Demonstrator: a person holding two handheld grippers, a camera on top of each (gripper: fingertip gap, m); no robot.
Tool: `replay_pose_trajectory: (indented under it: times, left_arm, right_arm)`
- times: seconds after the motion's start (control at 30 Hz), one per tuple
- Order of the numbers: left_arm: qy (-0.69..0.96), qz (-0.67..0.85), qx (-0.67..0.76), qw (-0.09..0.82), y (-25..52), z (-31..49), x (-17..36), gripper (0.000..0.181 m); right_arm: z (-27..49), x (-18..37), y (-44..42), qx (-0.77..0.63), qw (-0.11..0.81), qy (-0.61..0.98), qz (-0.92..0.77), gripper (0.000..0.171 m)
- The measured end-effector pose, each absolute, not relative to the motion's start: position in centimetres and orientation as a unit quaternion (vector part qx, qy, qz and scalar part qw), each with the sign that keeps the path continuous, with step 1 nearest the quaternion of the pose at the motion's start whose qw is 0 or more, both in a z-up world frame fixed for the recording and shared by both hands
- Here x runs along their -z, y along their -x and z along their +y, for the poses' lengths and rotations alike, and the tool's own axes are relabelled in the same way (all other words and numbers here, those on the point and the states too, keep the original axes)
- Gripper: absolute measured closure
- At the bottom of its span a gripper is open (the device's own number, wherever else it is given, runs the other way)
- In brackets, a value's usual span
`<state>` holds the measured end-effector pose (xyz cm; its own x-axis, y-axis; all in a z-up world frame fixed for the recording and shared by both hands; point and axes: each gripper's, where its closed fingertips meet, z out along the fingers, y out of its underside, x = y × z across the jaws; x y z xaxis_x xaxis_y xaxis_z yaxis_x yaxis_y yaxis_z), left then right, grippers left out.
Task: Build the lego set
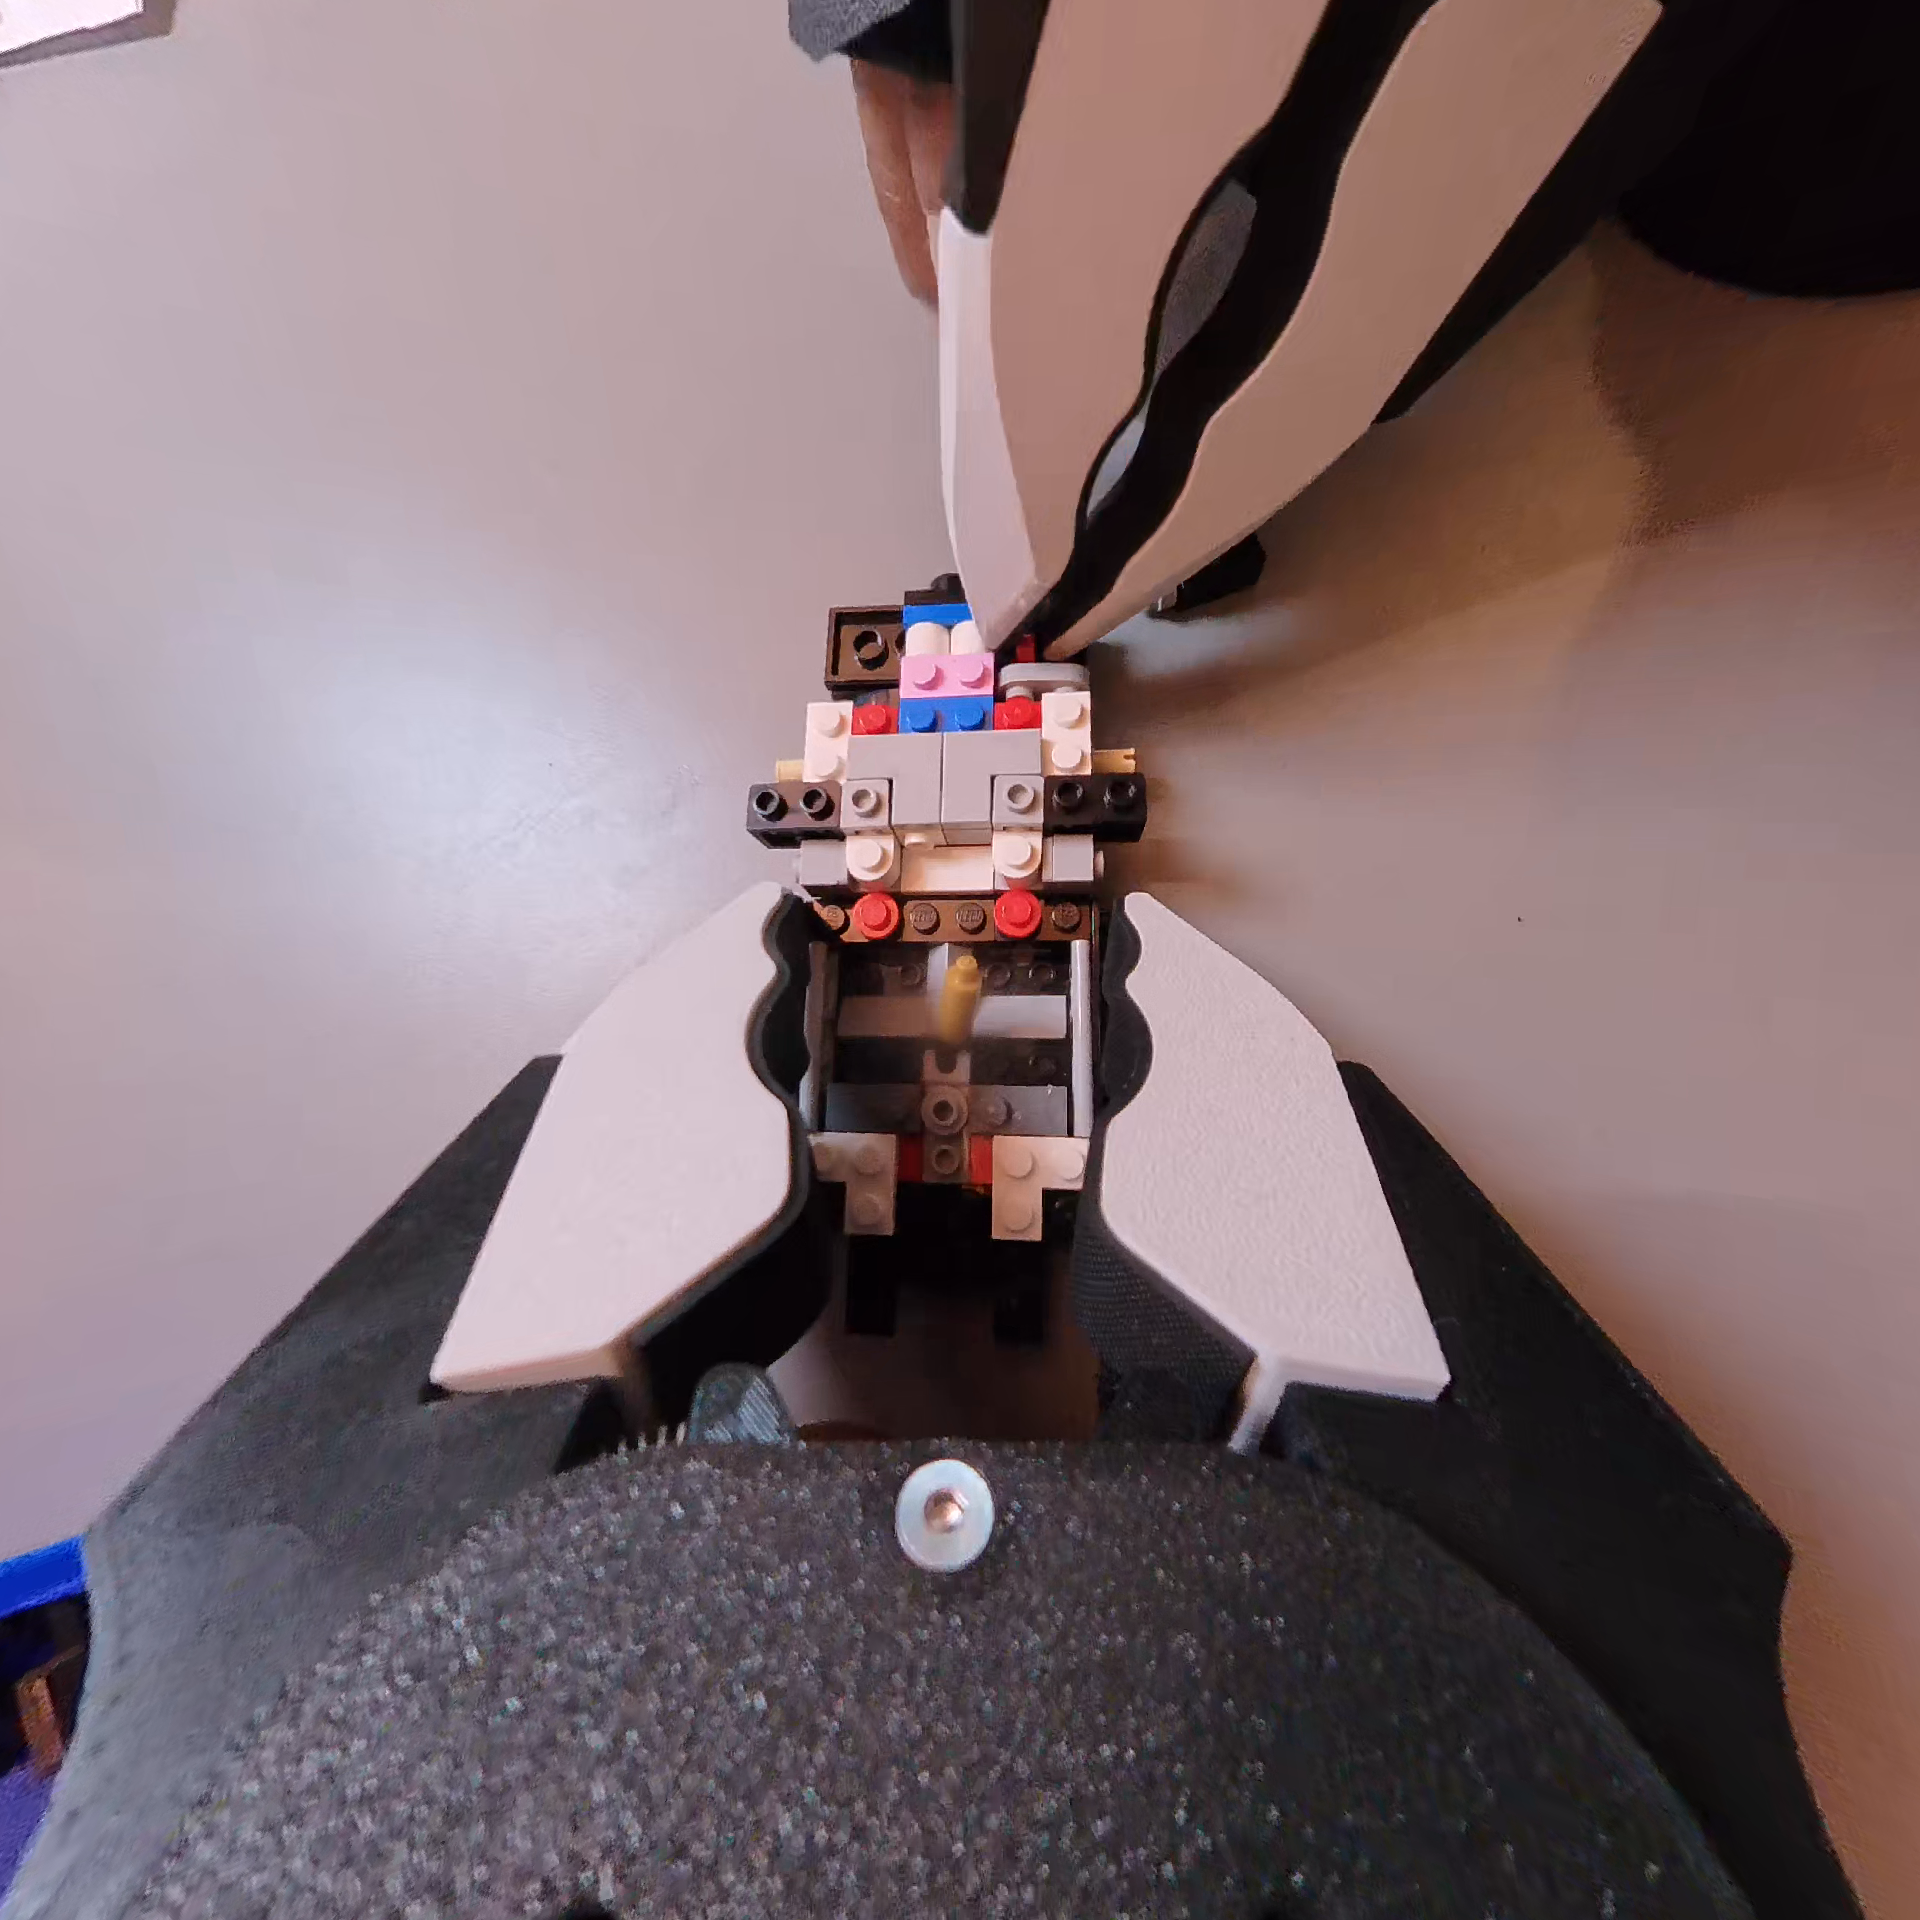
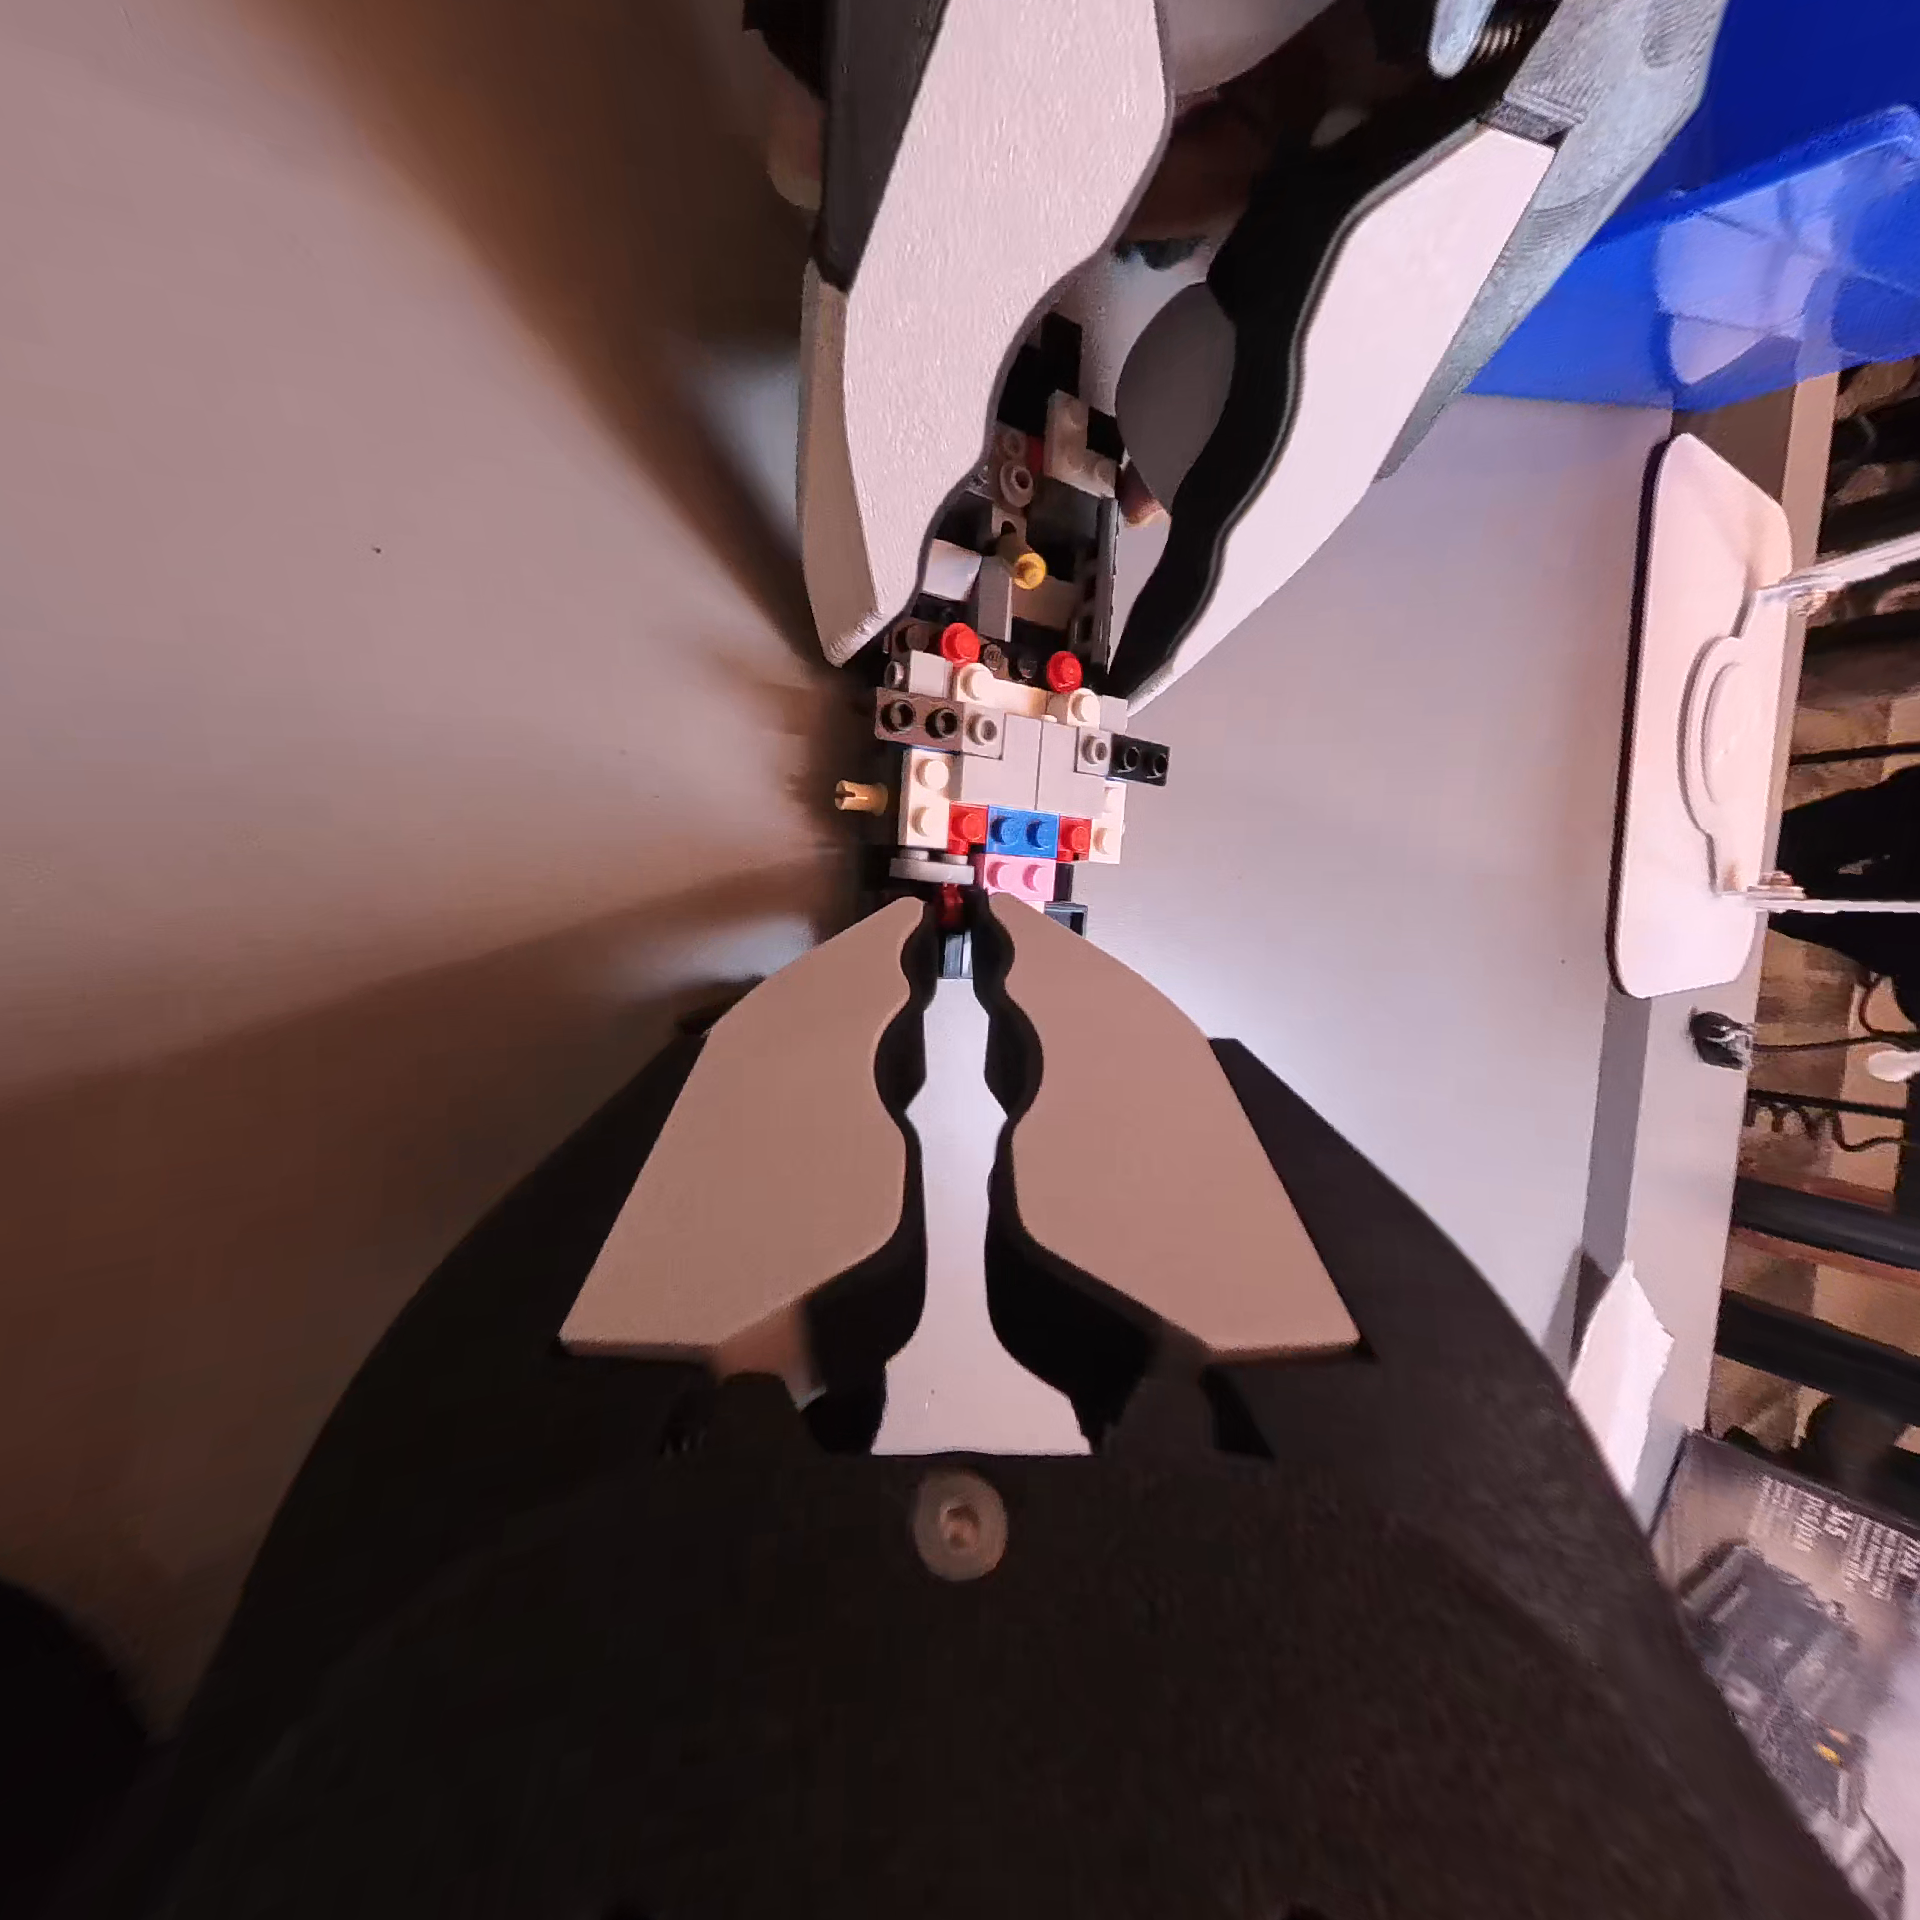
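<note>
A small brick model (image 1: 951, 800) of grey, white, black, red, blue and pink bricks rests on the pale table (image 1: 416, 623). My left gripper (image 1: 954, 914) is shut on the model's near black and grey end, one finger on each side. My right gripper (image 1: 1034, 639) comes in from the top, its tips pinched on a small red piece (image 1: 1027, 646) at the model's far end, beside a pink brick (image 1: 945, 675). In the right wrist view my right gripper (image 2: 958, 909) is shut on that red piece (image 2: 951, 906), with the model (image 2: 1013, 769) and the left gripper (image 2: 997, 665) beyond it.
A blue bin (image 2: 1766, 208) stands at the upper right. A white flat plate (image 2: 1694, 727) with a clear plastic part lies near the table's right edge (image 2: 1600, 1143). Shelves with cables and a dark printed sheet (image 2: 1787, 1662) lie past that edge. A person's fingers (image 1: 904, 156) show behind the right gripper.
</note>
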<state>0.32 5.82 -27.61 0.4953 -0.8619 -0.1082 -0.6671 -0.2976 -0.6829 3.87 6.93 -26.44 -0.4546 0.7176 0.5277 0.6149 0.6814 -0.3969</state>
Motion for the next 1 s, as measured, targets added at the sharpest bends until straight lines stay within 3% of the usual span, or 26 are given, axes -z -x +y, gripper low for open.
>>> replay_pose_trajectory:
  times: [0.3,0.63,1.0]
  left_arm:
    - [0.792,0.488,0.150,0.335,-1.0,5.2,27.6,0.127]
    - [0.791,0.483,0.141,0.348,-1.5,5.7,27.6,0.127]
    - [0.793,0.480,0.126,0.352,-0.9,6.5,27.5,0.127]
  right_arm:
    - [5.8,26.3,-4.7,-0.183,0.272,0.457,-0.826,0.167]
    - [5.0,26.3,-6.6,-0.215,0.252,0.480,-0.812,0.167]
    - [6.2,24.8,-8.0,-0.235,0.295,0.508,-0.775,0.166]
